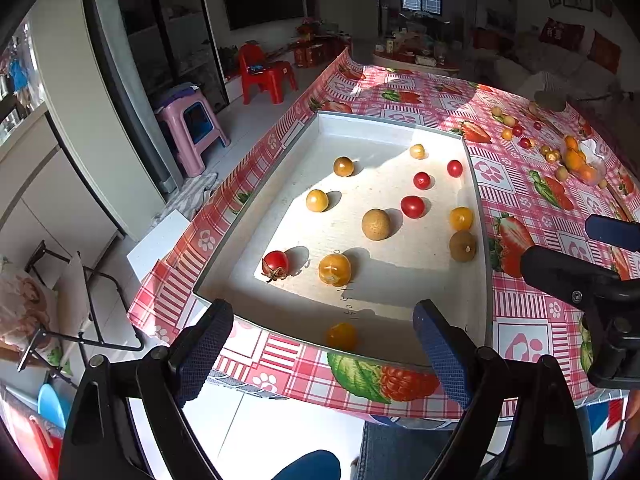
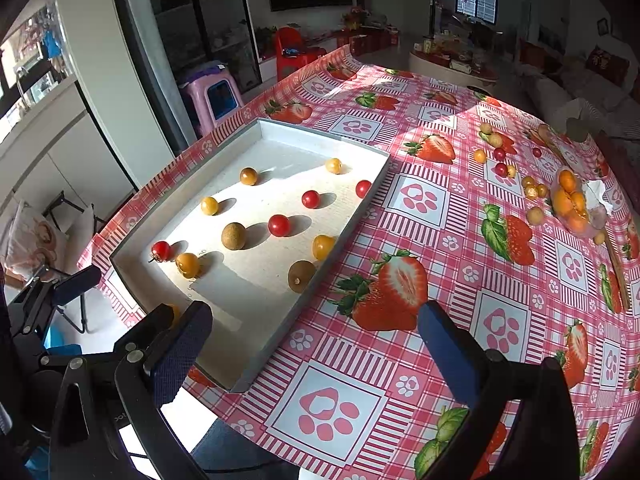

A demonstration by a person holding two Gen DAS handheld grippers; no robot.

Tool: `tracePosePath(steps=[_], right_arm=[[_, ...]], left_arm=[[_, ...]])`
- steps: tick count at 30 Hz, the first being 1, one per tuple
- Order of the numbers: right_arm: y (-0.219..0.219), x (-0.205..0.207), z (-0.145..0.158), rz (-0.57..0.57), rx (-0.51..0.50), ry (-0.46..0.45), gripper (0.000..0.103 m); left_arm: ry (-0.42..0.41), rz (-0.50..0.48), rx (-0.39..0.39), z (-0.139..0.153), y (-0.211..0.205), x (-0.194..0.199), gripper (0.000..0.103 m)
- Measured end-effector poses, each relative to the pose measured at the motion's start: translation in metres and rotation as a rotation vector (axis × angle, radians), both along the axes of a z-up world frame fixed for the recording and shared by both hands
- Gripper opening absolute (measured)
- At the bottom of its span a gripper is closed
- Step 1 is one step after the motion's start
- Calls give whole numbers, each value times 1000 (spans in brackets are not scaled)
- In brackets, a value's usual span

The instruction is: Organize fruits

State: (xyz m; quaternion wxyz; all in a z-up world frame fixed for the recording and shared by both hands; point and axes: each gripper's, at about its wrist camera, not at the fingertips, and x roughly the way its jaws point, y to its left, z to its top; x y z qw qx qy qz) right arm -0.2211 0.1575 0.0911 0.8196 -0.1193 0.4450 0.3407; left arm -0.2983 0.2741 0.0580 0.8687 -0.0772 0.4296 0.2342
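Starting at the left, the left gripper (image 1: 323, 346) hovers with jaws spread wide and empty over the near rim of the white tray (image 1: 394, 127). Cherry tomatoes (image 1: 412, 206) and yellow fruits (image 1: 317, 200) lie scattered inside the tray. Farther right, the right gripper (image 2: 314, 346) is likewise spread and empty above the tablecloth (image 2: 460, 216), where the loose fruit pile (image 2: 568, 202) rests.

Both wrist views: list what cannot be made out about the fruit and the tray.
- Near yellow fruit: dim in the tray's shadow in the left view; in the right view the left claw hides nearly all of it.
- Tray: its near corner is hidden behind the right claw's finger.
- Far fruit pile: too small and distorted in both views to count or name.
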Motion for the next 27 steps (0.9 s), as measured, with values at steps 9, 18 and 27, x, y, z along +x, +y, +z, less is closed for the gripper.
tracePosePath(steps=[9, 18, 27], right_arm=[[1, 0, -4, 4, -4, 13, 103], [1, 1, -5, 5, -3, 14, 103], [2, 0, -9, 2, -6, 18, 103]], left_arm=[[18, -5, -12, -6, 0, 3, 92], [24, -7, -15, -8, 0, 4, 92], [-18, -25, -6, -7, -5, 3, 92]])
